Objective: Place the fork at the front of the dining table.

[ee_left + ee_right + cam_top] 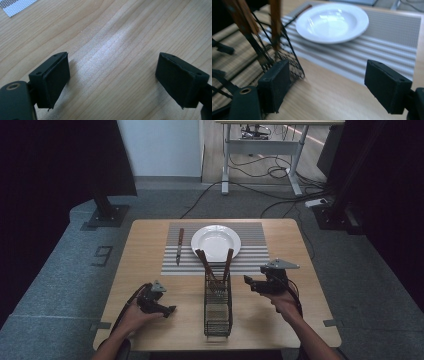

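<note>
A black wire basket stands on the wooden table near its front edge, and two wooden-handled utensils lean out of it. Behind it a white plate rests on a striped placemat, with a wooden-handled knife to the plate's left. My left gripper sits left of the basket, open over bare wood. My right gripper is just right of the basket, open and holding nothing. In the right gripper view, my right gripper has its left jaw beside the basket, with the plate ahead.
A corner of the placemat shows far ahead of my left gripper. Bare wood lies on both sides of the basket. Beyond the table are grey floor, black stand bases, cables and a desk frame.
</note>
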Action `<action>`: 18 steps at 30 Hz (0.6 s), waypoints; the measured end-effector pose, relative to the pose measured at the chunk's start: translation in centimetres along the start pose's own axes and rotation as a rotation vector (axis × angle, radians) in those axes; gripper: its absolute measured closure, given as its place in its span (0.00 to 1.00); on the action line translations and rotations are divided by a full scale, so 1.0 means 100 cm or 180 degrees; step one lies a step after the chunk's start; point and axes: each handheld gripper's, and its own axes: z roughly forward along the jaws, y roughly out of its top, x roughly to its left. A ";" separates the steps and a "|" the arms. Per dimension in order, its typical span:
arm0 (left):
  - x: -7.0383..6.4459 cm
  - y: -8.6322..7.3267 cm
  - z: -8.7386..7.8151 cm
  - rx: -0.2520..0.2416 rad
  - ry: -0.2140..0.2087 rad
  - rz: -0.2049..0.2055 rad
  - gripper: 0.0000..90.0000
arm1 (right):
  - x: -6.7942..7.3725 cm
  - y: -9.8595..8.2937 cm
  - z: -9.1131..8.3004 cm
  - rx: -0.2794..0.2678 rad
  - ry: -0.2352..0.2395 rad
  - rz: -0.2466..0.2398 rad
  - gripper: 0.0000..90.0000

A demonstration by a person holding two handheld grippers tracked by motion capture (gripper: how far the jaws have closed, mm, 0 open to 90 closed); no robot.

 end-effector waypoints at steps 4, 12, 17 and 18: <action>0.000 0.000 0.000 0.0003 0.0001 -0.0007 0.14 | 0.005 0.013 0.000 -0.0093 0.0099 -0.0037 0.26; 0.000 0.000 0.000 -0.0002 0.0000 -0.0004 0.14 | 0.017 0.028 0.006 -0.0179 0.0210 -0.0090 0.32; 0.000 0.000 0.000 -0.0002 -0.0001 -0.0004 0.14 | 0.024 0.036 0.010 -0.0208 0.0262 -0.0111 0.34; 0.000 0.000 0.000 -0.0001 -0.0001 -0.0002 0.14 | 0.026 0.038 0.011 -0.0220 0.0275 -0.0123 0.35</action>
